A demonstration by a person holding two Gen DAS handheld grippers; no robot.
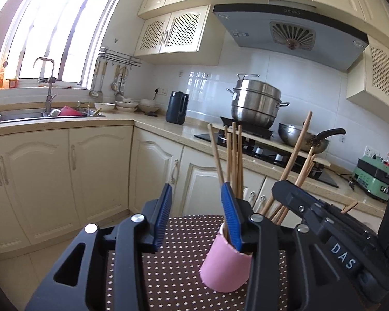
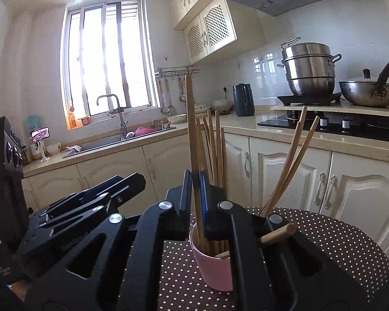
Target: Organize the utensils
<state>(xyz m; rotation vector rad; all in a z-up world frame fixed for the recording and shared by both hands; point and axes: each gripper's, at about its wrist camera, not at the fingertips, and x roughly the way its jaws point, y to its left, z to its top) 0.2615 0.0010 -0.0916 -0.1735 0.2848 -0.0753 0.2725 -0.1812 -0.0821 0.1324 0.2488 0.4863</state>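
Pink cup (image 2: 215, 267) of chopsticks on the dotted table (image 2: 337, 235) could tip if the right gripper (image 2: 197, 194), clenched on one chopstick (image 2: 190, 119) above it, drags sideways, the left gripper (image 1: 198, 215) standing empty-jawed beside.

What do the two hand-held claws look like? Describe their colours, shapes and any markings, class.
Both claws are black, angular frames with cut-out slots and round silver pivot bolts. The left claw has two flat fingers faced with ribbed blue pads. The right claw has the same blue-faced fingers. In the left wrist view, the right claw's body bears white letters "DAS". No cables or sleeves are visible.
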